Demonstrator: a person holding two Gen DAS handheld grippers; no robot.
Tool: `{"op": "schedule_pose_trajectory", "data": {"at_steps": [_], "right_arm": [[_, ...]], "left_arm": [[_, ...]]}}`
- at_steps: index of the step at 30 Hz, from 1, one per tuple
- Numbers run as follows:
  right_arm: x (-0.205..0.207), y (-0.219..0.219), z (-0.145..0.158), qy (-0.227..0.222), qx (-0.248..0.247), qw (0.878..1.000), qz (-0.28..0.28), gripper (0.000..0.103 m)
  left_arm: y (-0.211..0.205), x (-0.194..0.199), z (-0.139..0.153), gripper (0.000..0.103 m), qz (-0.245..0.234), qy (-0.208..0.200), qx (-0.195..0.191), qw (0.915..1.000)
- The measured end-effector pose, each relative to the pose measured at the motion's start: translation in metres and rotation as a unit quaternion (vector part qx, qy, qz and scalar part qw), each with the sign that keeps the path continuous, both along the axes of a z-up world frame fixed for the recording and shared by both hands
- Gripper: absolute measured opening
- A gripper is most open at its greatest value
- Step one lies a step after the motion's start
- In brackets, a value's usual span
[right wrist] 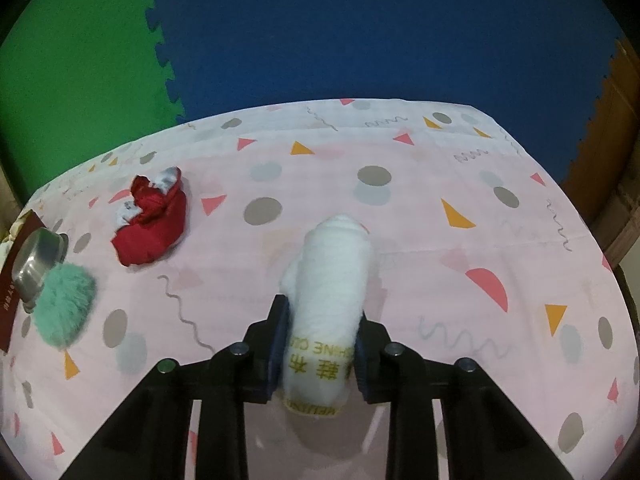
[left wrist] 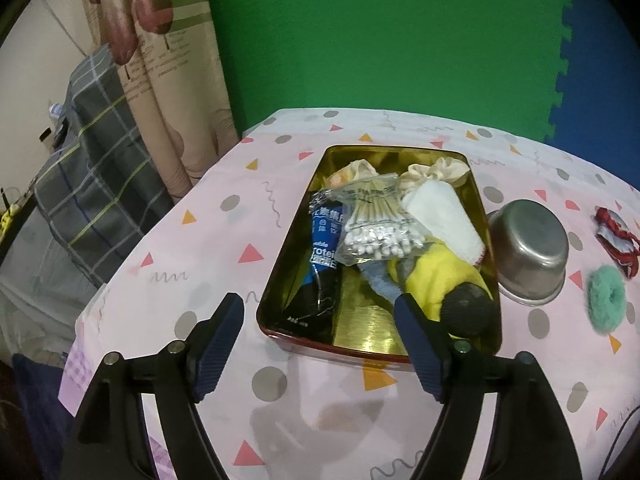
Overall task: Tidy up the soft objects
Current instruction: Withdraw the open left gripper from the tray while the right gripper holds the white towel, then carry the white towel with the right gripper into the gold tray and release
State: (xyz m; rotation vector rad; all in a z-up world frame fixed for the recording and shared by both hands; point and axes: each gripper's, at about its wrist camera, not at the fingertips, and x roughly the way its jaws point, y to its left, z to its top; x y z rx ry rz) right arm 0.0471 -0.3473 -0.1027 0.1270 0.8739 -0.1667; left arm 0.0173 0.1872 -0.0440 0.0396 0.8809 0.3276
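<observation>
Soft things fill the shiny gold metal tin (left wrist: 486, 196) in the left wrist view: a yellow cloth (left wrist: 436, 280), a white folded towel (left wrist: 444, 216), a bag of cotton swabs (left wrist: 376, 224) and a blue packet (left wrist: 322, 260), while the left gripper (left wrist: 320, 320) hangs wide with nothing in it, just before the tin's near edge. Right wrist view: the right gripper (right wrist: 320, 344) squeezes a rolled white cloth (right wrist: 332, 272) over the pink patterned tablecloth (right wrist: 480, 240), with a red cloth (right wrist: 156, 224) and a fluffy green scrunchie (right wrist: 64, 304) lying well apart, to the left.

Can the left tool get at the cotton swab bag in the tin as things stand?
Probably yes: the left tool is open and empty, and the cotton swab bag lies on top in the tin, uncovered.
</observation>
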Motion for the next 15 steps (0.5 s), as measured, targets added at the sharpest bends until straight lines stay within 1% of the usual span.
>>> {"op": "schedule_pose_trajectory", "data": {"at_steps": [8, 12, 15], "right_arm": [[-0.005, 0.032, 0.028, -0.018, 0.001, 1.0, 0.024, 0.028], [-0.005, 0.06, 0.045, -0.029, 0.011, 0.998, 0.051, 0.028], [-0.002, 0.087, 0.056, -0.031, 0.023, 0.996, 0.083, 0.028]], "left_arm": [[0.008, -0.003, -0.011, 0.077, 0.003, 0.005, -0.011, 0.9999], [0.014, -0.004, -0.015, 0.078, 0.014, 0.004, -0.028, 0.9995], [0.016, -0.003, -0.019, 0.08, 0.016, 0.01, -0.024, 0.9995]]}}
